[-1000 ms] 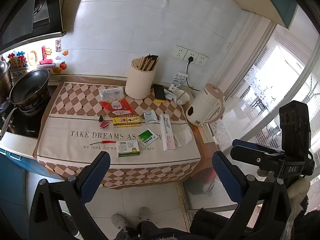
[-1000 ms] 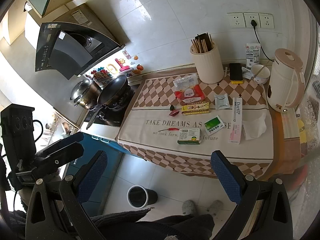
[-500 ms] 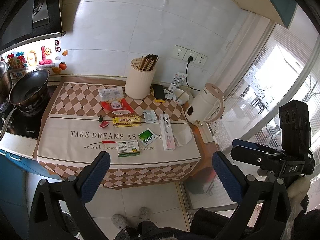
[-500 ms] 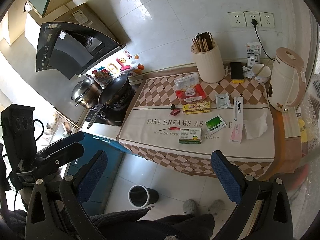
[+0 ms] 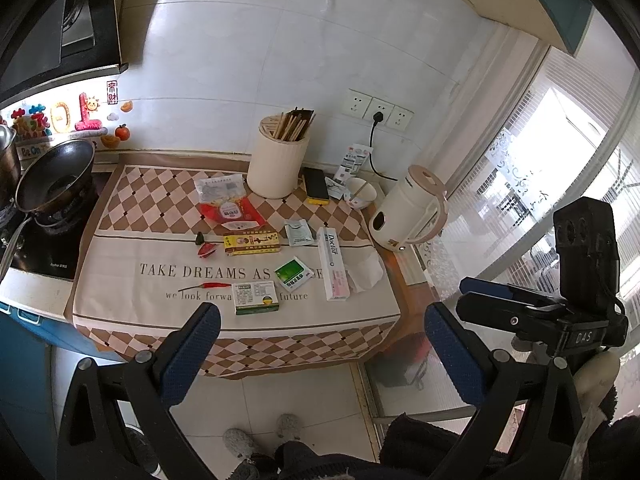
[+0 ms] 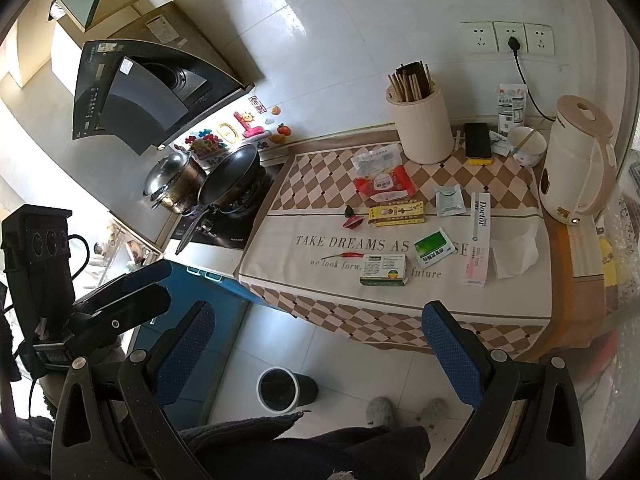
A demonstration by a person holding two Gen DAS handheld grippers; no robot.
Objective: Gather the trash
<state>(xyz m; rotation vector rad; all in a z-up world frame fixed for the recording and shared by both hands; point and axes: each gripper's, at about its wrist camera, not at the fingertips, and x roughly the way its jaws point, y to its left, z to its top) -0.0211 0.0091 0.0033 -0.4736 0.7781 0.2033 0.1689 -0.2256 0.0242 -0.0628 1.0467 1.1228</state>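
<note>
Trash lies on the checked tablecloth [image 5: 132,248]: a green-white box [image 5: 256,298] [image 6: 383,270], a green sachet [image 5: 293,273], a long white Doctor box [image 5: 333,264] [image 6: 478,238], a yellow box [image 5: 251,243], a red packet [image 5: 230,212], a crumpled tissue [image 5: 366,272], a red chili [image 5: 208,286]. A black bin [image 6: 280,390] stands on the floor by the table. My left gripper [image 5: 320,356] and right gripper [image 6: 316,356] are open and empty, held well back from the table's front edge.
A cream chopstick holder [image 5: 278,164], a phone [image 5: 316,186], a small bowl [image 5: 360,194] and a white kettle [image 5: 408,210] stand at the back and right. A wok [image 5: 52,180] and pot [image 6: 174,184] sit on the stove at left.
Both views have drifted very slightly; the table sits a touch lower and to the right in the right wrist view. Nothing on the table has moved.
</note>
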